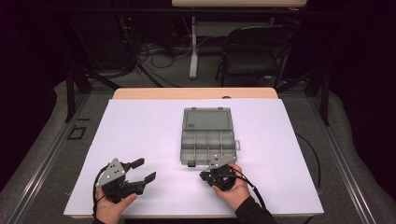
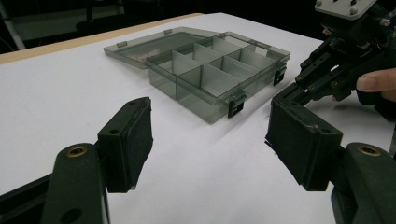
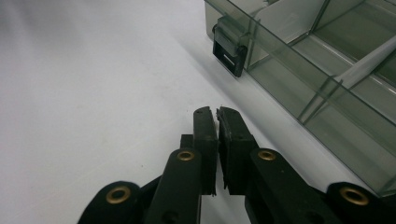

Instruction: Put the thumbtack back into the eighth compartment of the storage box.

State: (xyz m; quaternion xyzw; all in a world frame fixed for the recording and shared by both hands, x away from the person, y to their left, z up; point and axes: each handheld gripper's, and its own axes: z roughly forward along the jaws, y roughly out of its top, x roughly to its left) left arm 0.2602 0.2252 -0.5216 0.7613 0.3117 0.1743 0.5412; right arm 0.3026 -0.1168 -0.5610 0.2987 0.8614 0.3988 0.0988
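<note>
A smoky grey clear organizer box (image 1: 208, 135) lies open in the middle of the white sheet, lid folded back away from me, its divided compartments empty. My left gripper (image 1: 144, 170) rests at the near left, jaws spread wide with nothing between them; in the left gripper view the box (image 2: 210, 70) lies ahead of its open jaws (image 2: 210, 140). My right gripper (image 1: 204, 176) sits just in front of the box's near edge. In the right gripper view its pads (image 3: 217, 114) meet with nothing in them, and the box's front latch (image 3: 229, 51) hangs a short way ahead.
A white sheet (image 1: 140, 126) covers most of the wooden table (image 1: 196, 93). A black chair (image 1: 254, 51) and a tangle of cables stand on the floor beyond the far edge. Bare sheet spreads left and right of the box.
</note>
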